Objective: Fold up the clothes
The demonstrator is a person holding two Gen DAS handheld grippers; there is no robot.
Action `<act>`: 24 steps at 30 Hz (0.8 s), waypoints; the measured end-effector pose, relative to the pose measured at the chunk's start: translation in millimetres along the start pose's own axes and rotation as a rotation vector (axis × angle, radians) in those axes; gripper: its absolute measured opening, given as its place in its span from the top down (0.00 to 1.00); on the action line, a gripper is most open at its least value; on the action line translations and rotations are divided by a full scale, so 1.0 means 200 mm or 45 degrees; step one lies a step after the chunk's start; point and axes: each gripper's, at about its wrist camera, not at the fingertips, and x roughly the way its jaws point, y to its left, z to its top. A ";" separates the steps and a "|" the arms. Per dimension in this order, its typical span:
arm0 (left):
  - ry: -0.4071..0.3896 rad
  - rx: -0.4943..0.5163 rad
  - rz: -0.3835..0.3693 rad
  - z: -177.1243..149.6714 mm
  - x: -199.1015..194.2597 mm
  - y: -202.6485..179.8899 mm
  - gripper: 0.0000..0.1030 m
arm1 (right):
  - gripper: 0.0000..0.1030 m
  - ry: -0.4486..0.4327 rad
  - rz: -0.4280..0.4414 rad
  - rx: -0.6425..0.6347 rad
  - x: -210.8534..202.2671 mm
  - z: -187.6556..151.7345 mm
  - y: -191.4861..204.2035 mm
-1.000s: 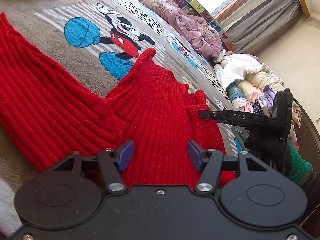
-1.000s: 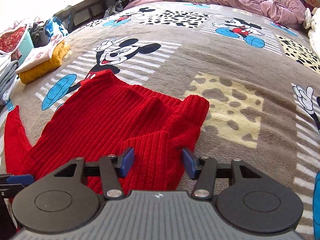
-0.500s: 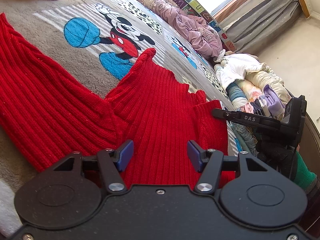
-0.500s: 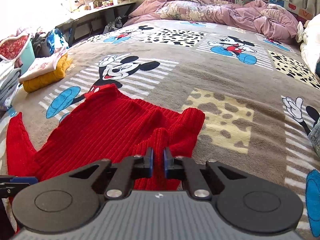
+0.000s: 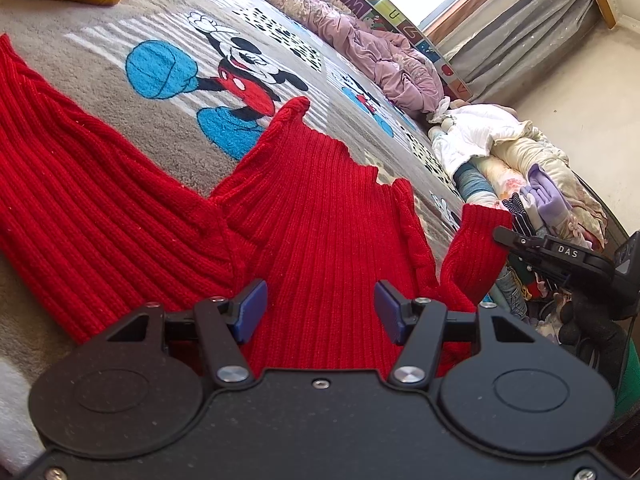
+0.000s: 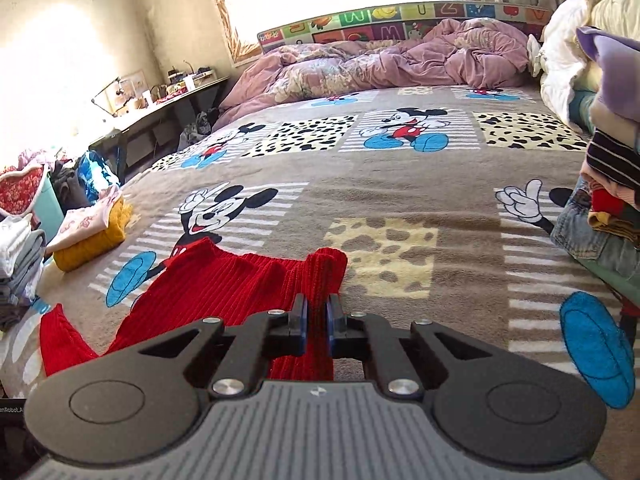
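A red ribbed sweater point(image 5: 312, 216) lies spread on the cartoon-print bed blanket point(image 5: 120, 20). Its left sleeve point(image 5: 72, 184) stretches flat toward the left. My left gripper point(image 5: 318, 312) hovers open just over the sweater's lower body, nothing between its blue pads. My right gripper point(image 6: 316, 322) is shut on the right sleeve point(image 6: 322, 280), pinching the cloth between its pads and lifting it off the blanket. In the left wrist view that raised sleeve point(image 5: 476, 252) stands up beside the right gripper point(image 5: 516, 242).
A folded yellow garment point(image 6: 92, 236) with a pink one on top sits at the bed's left edge. A pile of clothes point(image 6: 608, 184) rises on the right. A crumpled pink duvet point(image 6: 384, 64) lies at the head. A desk point(image 6: 160, 104) stands left.
The right gripper closed on the right sleeve, then rose and moved right, pulling the sleeve up off the blanket. The left gripper stayed still and open.
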 end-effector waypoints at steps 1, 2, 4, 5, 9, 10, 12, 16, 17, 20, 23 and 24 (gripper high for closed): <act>-0.001 0.004 0.002 0.00 0.00 0.00 0.43 | 0.89 -0.013 -0.006 0.016 -0.03 -0.01 -0.02; -0.001 0.008 0.004 0.00 0.00 0.00 0.43 | 0.89 -0.024 -0.011 0.029 -0.05 -0.02 -0.04; -0.002 0.014 0.007 -0.01 0.00 0.00 0.43 | 0.89 -0.049 -0.019 0.062 -0.10 -0.03 -0.08; -0.003 0.016 0.008 -0.01 0.00 0.00 0.43 | 0.89 -0.064 -0.027 0.079 -0.13 -0.04 -0.11; -0.004 0.023 0.012 -0.01 -0.01 -0.01 0.43 | 0.89 -0.120 -0.054 0.137 -0.24 -0.08 -0.19; -0.004 0.025 0.013 -0.01 -0.01 -0.01 0.43 | 0.89 -0.131 -0.062 0.148 -0.26 -0.09 -0.21; -0.004 0.030 0.015 -0.01 -0.01 -0.01 0.43 | 0.89 -0.154 -0.074 0.179 -0.32 -0.12 -0.26; -0.003 0.037 0.019 -0.02 -0.01 -0.01 0.43 | 0.89 -0.203 -0.112 0.240 -0.41 -0.17 -0.32; -0.003 0.038 0.020 -0.02 -0.01 -0.01 0.43 | 0.89 -0.215 -0.122 0.254 -0.44 -0.18 -0.34; -0.004 0.042 0.022 -0.02 -0.01 -0.01 0.43 | 0.89 -0.243 -0.137 0.292 -0.49 -0.22 -0.38; -0.005 0.044 0.024 -0.03 -0.01 -0.01 0.43 | 0.89 -0.280 -0.160 0.327 -0.56 -0.26 -0.42; -0.005 0.044 0.025 -0.03 -0.01 -0.02 0.43 | 0.89 -0.291 -0.169 0.337 -0.58 -0.28 -0.43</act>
